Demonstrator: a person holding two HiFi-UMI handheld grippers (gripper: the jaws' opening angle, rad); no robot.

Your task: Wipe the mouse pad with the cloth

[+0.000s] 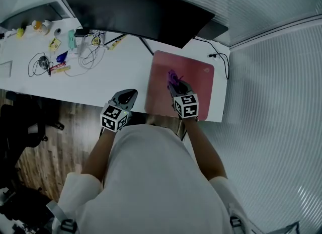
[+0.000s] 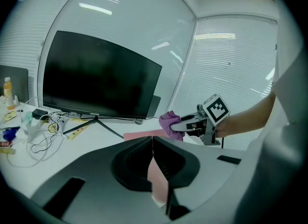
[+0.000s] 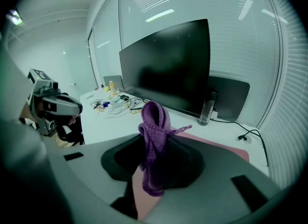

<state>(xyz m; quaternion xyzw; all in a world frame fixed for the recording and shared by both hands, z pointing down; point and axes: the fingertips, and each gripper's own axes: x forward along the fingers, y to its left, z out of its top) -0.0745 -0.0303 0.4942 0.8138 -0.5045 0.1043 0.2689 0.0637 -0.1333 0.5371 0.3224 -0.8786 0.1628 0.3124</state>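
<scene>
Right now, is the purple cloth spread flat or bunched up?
Bunched up: the cloth is a crumpled wad, pinched by the right gripper between its jaws.

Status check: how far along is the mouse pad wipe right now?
Done: the purple cloth is picked up, with the right gripper jaws shut on it. In hand: that gripper holds it over the pink mouse pad; contact can't be told. Left: the wiping itself, as far as these views show. The left gripper is shut and empty at the desk edge.
</scene>
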